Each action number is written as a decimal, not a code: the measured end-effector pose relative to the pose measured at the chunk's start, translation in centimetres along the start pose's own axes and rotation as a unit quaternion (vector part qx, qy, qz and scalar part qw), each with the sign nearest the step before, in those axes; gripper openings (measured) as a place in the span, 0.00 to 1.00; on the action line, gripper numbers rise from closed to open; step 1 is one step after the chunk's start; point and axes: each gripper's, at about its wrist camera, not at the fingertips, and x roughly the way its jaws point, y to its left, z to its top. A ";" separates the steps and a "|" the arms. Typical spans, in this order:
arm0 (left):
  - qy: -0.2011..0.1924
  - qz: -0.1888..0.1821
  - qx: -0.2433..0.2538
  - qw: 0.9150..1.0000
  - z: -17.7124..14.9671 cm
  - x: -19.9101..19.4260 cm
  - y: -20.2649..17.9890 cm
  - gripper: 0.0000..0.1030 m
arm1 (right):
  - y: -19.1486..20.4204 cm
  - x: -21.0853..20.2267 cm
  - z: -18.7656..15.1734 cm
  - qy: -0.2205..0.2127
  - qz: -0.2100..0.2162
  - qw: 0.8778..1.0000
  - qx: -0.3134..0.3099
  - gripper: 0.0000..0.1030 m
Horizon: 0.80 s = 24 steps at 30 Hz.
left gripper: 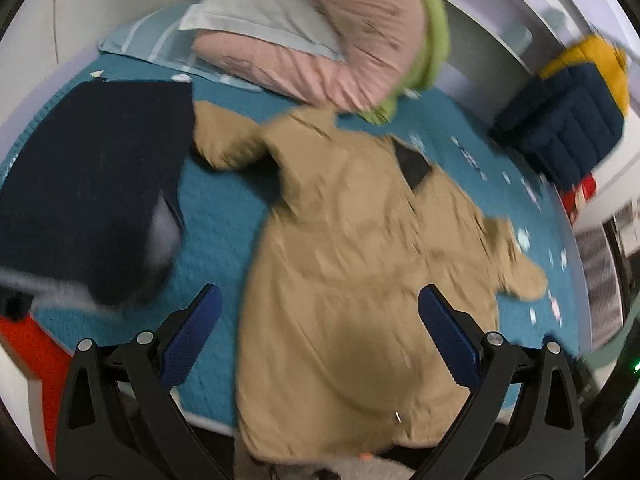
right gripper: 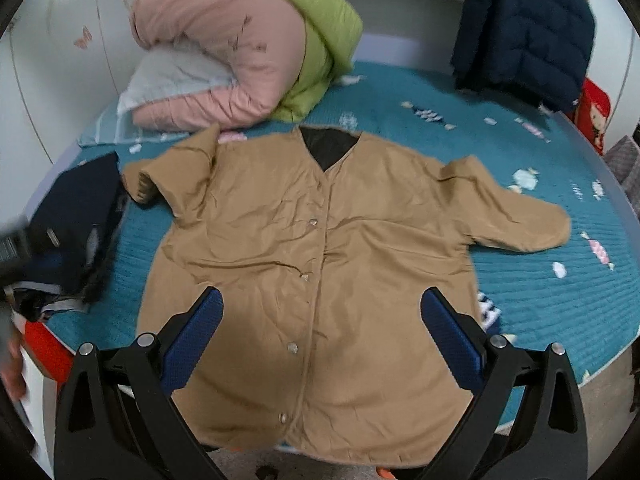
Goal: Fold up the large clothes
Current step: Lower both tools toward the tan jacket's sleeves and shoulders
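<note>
Blue-padded jaws spread wide on both the left gripper (left gripper: 318, 320) and right gripper (right gripper: 322, 322), gripping nothing, poised above the tan jacket (right gripper: 316, 264). Spread flat, front up, on the teal bed cover (right gripper: 540, 300). Dark folded clothes (right gripper: 76, 220) left; pink-green quilt (right gripper: 240, 52) beyond.

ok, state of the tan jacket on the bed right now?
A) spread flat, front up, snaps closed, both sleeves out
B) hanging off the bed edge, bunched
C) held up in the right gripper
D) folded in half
A: in the right wrist view the tan jacket lies spread on the teal bedspread, snap placket up, sleeves out to both sides; right gripper and left gripper are open and hold nothing.
</note>
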 end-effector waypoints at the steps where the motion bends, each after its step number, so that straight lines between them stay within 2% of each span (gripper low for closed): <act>1: -0.005 0.004 0.002 1.000 1.6 0.5 1.0 0.95 | 0.0 1.0 0.5 0.003 0.002 1.000 0.002 0.93; 4: -0.008 0.020 -0.003 1.000 6.5 1.9 4.0 0.95 | 0.1 4.6 2.3 0.013 0.003 1.000 0.010 0.93; 7: -0.005 0.049 -0.018 0.999 12.7 4.1 8.2 0.95 | 0.4 8.1 4.0 0.021 0.008 1.000 0.020 0.93; 10: 0.010 0.075 -0.033 0.997 17.8 7.0 11.8 0.95 | 1.0 11.3 5.4 0.029 0.017 0.999 0.029 0.93; 12: 0.043 0.074 -0.033 0.996 20.5 9.6 13.5 0.95 | 1.7 12.9 5.9 0.035 0.023 0.999 0.026 0.93; 16: 0.117 0.063 -0.080 0.988 23.8 15.6 16.8 0.95 | 3.2 15.6 6.0 0.053 0.038 0.998 0.011 0.93; 19: 0.151 0.093 -0.085 0.980 24.4 18.8 17.3 0.95 | 3.6 17.0 5.7 0.063 0.035 0.997 0.001 0.93; 22: 0.174 0.121 -0.068 0.975 24.6 21.2 17.0 0.95 | 3.5 18.1 5.5 0.071 0.032 0.997 0.006 0.93; 24: 0.203 0.134 -0.048 0.969 24.6 23.1 16.5 0.95 | 3.4 18.7 5.6 0.073 0.032 0.997 0.010 0.93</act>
